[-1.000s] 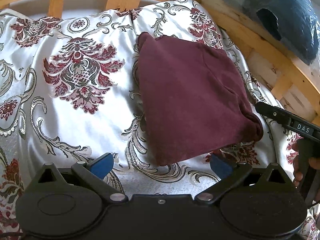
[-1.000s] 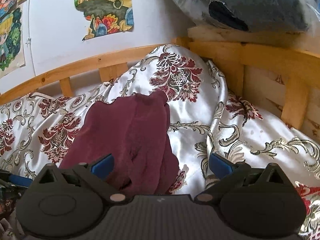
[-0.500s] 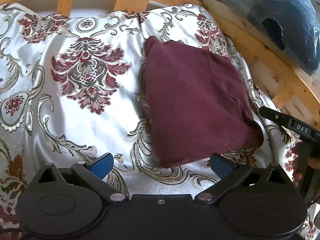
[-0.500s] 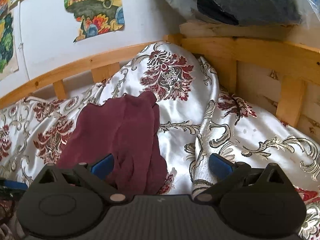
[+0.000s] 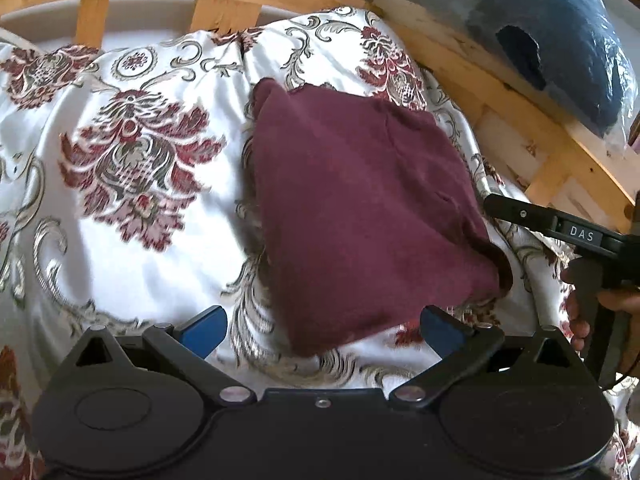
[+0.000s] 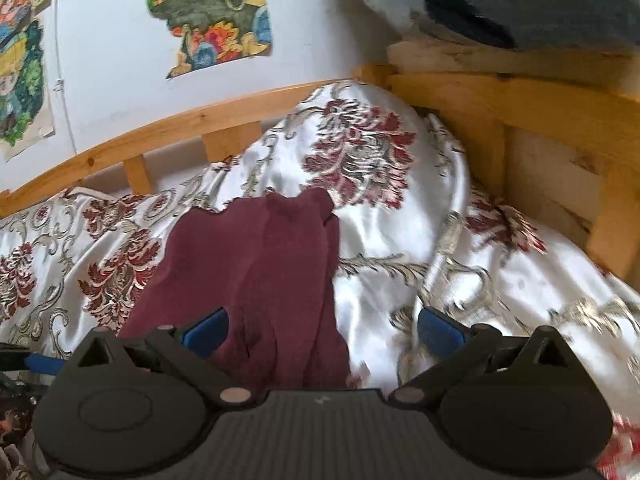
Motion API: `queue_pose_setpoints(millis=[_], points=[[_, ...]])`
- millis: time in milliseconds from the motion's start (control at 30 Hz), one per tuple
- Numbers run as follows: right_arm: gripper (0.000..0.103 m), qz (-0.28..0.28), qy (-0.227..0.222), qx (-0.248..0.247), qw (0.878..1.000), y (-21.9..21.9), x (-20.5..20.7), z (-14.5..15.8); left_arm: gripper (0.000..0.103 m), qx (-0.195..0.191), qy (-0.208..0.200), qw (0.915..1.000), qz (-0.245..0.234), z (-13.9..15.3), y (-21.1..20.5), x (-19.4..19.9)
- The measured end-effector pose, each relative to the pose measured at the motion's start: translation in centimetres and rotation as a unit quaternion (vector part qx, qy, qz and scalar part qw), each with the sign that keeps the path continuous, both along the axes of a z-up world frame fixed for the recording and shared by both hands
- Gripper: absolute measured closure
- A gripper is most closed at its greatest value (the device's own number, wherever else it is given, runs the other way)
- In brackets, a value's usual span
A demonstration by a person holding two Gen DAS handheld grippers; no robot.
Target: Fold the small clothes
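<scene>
A folded maroon garment (image 5: 360, 208) lies on a white bedspread with a red floral pattern (image 5: 132, 168). My left gripper (image 5: 322, 330) is open and empty, just short of the garment's near corner. My right gripper (image 6: 320, 330) is open and empty, with the garment's thick folded edge (image 6: 260, 280) lying below and between its fingers. In the left wrist view the right gripper's black body (image 5: 576, 236) shows beside the garment's right corner, held by a hand.
A wooden bed frame (image 5: 520, 104) runs along the far and right sides. A dark bundle in clear plastic (image 5: 540, 28) rests on the frame's corner. Posters (image 6: 212, 12) hang on the wall behind the bed.
Both views have shifted slightly while the garment stays put. Both grippers remain open.
</scene>
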State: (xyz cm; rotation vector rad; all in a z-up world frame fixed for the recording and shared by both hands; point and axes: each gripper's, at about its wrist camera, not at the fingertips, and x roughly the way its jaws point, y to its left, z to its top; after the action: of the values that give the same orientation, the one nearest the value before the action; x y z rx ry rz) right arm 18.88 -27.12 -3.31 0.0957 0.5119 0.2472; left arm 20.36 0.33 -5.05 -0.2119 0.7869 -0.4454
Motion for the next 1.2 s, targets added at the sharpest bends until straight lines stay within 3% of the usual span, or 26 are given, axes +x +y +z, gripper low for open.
queue_pose_setpoints(millis=[133, 300, 567, 767, 967, 1167, 1200], points=[[0.000, 0.028, -0.001, -0.006, 1.000, 0.1, 2.3, 0.2, 0.001, -0.011, 0.005, 0.9999, -0.008, -0.2, -0.5, 1.6], [0.000, 0.060, 0.011, 0.022, 0.998, -0.5, 5.9, 0.0, 0.001, -0.024, 0.006, 0.9996, -0.016, -0.5, -1.3, 3.6], [0.000, 0.084, 0.044, 0.119, 0.988, -1.8, 11.4, -1.2, 0.001, -0.020, 0.039, 0.9990, -0.004, -1.8, -2.3, 6.3], [0.004, 0.101, 0.062, 0.113, 0.987, -0.6, 13.8, -1.9, 0.001, -0.044, 0.060, 0.9972, -0.002, -2.6, -2.1, 7.4], [0.012, 0.098, 0.071, 0.083, 0.989, 0.6, 14.6, -2.2, 0.001, -0.041, 0.067, 0.9968, -0.011, -2.9, -2.0, 7.9], [0.030, 0.077, 0.070, 0.071, 0.992, 0.6, 14.2, -2.3, 0.002, -0.047, 0.075, 0.9959, -0.015, -3.0, -1.8, 8.2], [0.038, 0.076, 0.068, 0.068, 0.992, 0.7, 14.0, -2.2, 0.004, -0.051, 0.077, 0.9957, -0.013, -3.0, -1.7, 8.2]])
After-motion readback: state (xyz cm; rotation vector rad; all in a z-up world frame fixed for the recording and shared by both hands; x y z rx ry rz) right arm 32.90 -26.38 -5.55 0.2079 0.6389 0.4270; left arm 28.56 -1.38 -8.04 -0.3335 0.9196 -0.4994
